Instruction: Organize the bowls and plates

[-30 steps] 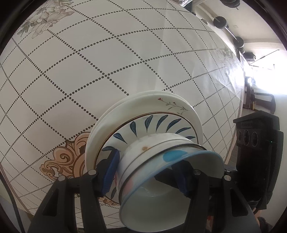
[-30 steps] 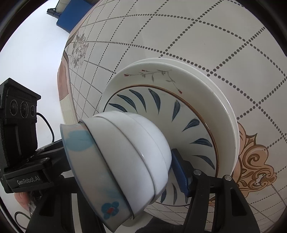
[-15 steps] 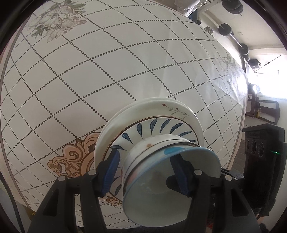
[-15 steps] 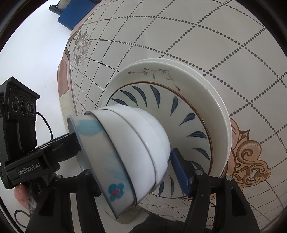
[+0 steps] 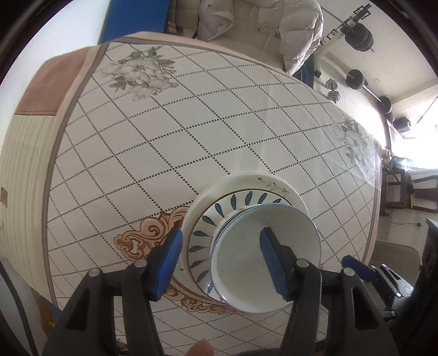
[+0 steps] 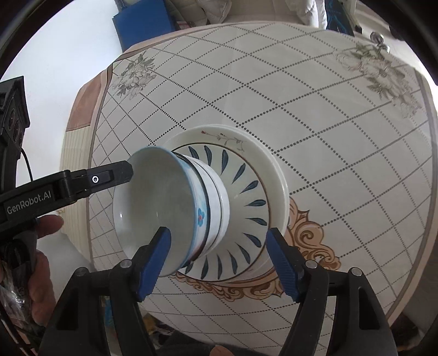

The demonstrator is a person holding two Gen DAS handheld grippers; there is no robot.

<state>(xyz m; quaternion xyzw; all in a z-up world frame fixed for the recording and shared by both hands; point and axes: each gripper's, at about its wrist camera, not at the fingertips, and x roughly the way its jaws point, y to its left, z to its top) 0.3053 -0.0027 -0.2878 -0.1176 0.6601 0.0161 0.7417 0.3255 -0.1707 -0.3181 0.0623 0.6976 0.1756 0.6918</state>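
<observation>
Bowls (image 5: 264, 258) are stacked in the middle of a pile of plates (image 5: 243, 191), and the pile is set on the worktop (image 5: 164, 137), which is covered with a cloth of dotted diamonds and a tan ornament. How many bowls are nested cannot be counted with certainty; about three rims are seen in the right wrist view (image 6: 208, 208). Much of the plates (image 6: 262, 191) is hidden under the bowls, so only a blue-leaf rim and a wider white rim with a small twig drawing are made out. The left claw (image 5: 219, 263) is held spread above the stack; no pad is seen pressed on anything, and its right finger (image 5: 273, 265) is placed in front of the top bowl's hollow. The right claw (image 6: 219, 263) is also spread, its jaws have just been opening, and nothing is pinched between them, although the stack is seen through the gap. Part of the left claw's black body (image 6: 68, 186) and a hand (image 6: 41, 263) are cut off at the picture's edge. Beyond the worktop, a pale padded coat (image 5: 260, 24), a blue panel (image 5: 137, 19) and dumbbells (image 5: 356, 79) are seen.
</observation>
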